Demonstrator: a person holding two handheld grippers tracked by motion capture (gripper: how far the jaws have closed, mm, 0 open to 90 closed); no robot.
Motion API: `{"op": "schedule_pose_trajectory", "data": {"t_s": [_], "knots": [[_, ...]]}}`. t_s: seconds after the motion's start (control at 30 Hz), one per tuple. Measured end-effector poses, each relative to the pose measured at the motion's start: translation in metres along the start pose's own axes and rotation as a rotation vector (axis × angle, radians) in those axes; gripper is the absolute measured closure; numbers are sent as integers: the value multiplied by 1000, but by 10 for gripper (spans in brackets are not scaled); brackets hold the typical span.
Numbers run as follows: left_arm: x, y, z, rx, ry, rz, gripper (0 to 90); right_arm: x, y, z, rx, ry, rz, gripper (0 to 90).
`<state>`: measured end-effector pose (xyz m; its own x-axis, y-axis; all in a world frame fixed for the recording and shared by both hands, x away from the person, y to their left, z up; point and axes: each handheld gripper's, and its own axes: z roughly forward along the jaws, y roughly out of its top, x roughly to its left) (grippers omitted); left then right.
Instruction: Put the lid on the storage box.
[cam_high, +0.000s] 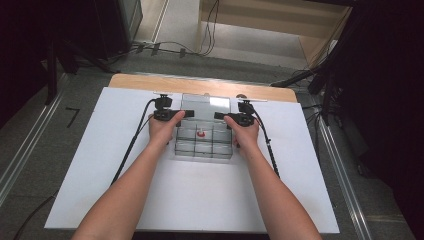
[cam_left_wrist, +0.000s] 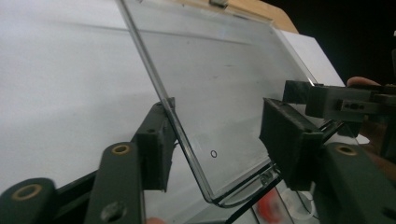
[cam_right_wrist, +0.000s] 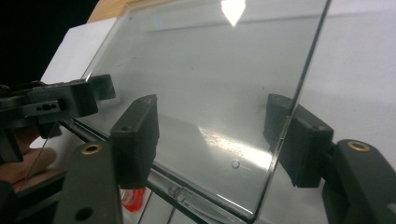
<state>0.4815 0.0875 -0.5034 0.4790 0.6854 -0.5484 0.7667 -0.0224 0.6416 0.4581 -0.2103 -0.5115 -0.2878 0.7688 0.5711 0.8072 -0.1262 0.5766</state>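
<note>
Swinging the clear lid (cam_high: 205, 105) on the box (cam_high: 203, 142); both jaws half-open astride its side edges, not pinching. Next: steady, even tilt.

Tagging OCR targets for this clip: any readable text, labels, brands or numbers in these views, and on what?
None can be read.
Clear box lid: no print, just a small moulded ring near its lower edge.
Compartment box: no label; the small red item inside is too small to tell.
Left gripper and right gripper: no markings legible.
Floor left of the table: a dark mark, not clearly a character.
</note>
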Motion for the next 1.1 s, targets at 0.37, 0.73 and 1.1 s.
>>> {"op": "schedule_pose_trajectory", "data": {"t_s": [0.37,0.73,1.1], "knots": [[-4,5,-13,-51,-6,79,625,6,4,-17,-67,-23,-131,527],[-9,5,-20,-40,-12,169,640,9,-1,-28,-85,-26,-249,582],[-16,4,-20,-49,-21,204,528,12,-5,-33,-107,-43,-371,599]]}}
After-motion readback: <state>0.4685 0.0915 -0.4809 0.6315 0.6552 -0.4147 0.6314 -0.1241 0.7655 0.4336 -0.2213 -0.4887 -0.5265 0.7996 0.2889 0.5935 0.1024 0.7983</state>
